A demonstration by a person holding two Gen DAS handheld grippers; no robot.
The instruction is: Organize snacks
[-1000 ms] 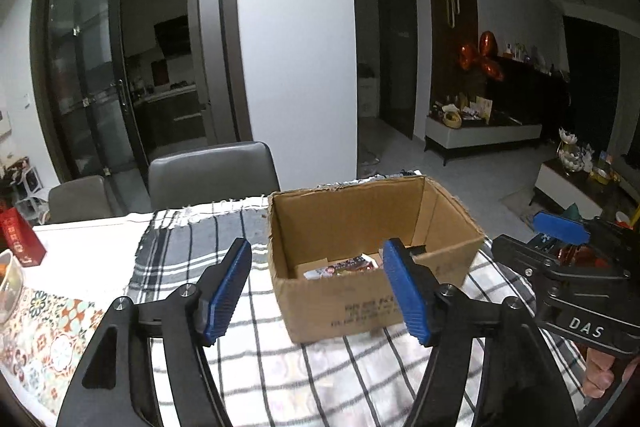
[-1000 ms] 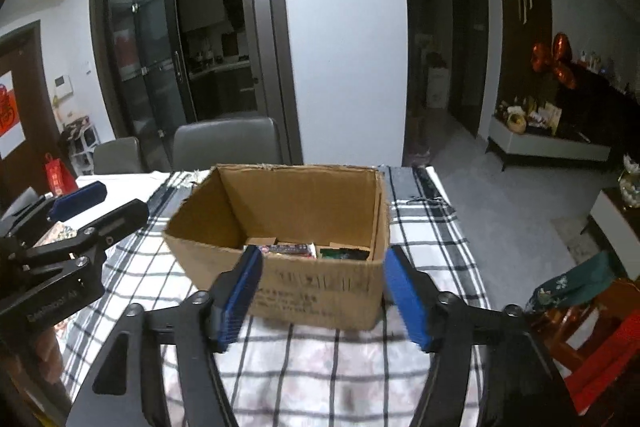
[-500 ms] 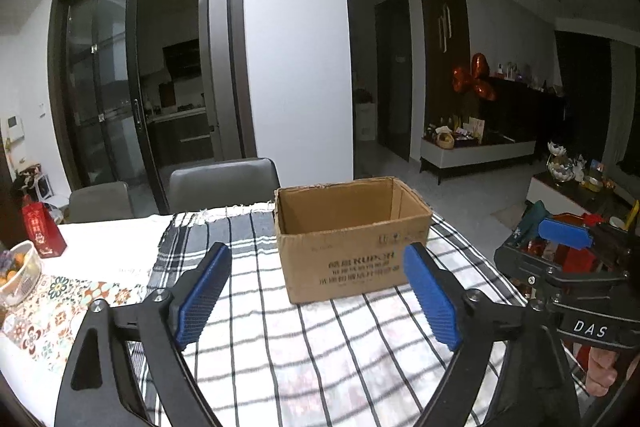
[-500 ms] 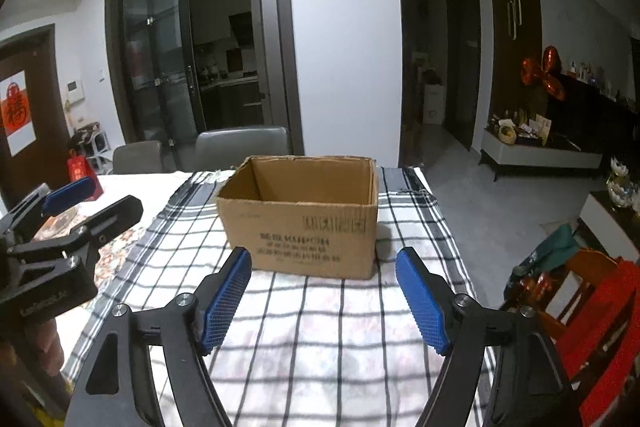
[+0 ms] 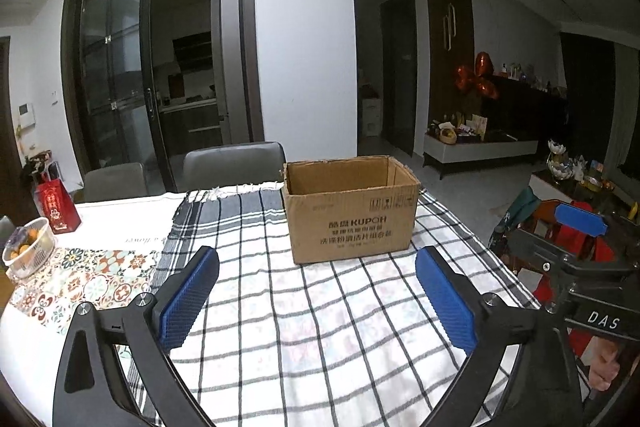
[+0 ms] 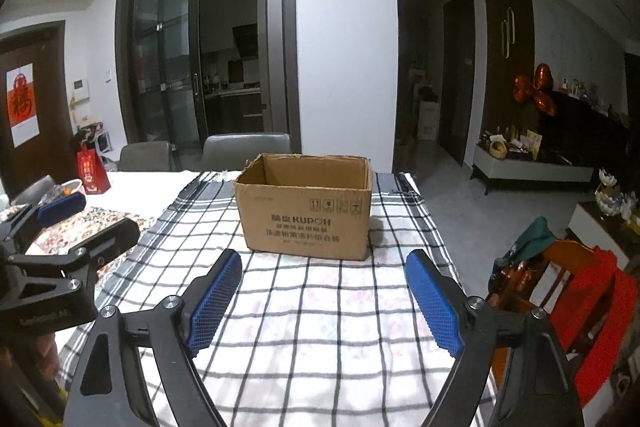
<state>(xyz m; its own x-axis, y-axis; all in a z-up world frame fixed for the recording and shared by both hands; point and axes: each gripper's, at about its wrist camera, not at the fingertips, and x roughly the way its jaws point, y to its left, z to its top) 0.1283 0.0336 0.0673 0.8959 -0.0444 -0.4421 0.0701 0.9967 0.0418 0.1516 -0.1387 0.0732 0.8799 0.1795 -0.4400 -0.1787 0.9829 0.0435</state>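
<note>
— What are the two grippers doing?
— The left gripper (image 5: 316, 301) is hovering over the checked cloth (image 5: 320, 327) with its jaws spread wide and nothing between them. The right gripper (image 6: 322, 301) is doing the same, released and empty.
— And where is the cardboard box (image 6: 306, 205) sitting?
— It is standing upright on the cloth beyond both sets of jaws, well apart from the blue pads (image 6: 216, 301), its top open. Its inside is hidden from here.
— Anything further off?
— Grey chairs (image 5: 234, 163) are standing behind the box.

Both grippers, left (image 5: 316, 301) and right (image 6: 322, 301), now farther back from cardboard box (image 5: 352, 215); jaws wider apart; box contents out of sight.
</note>
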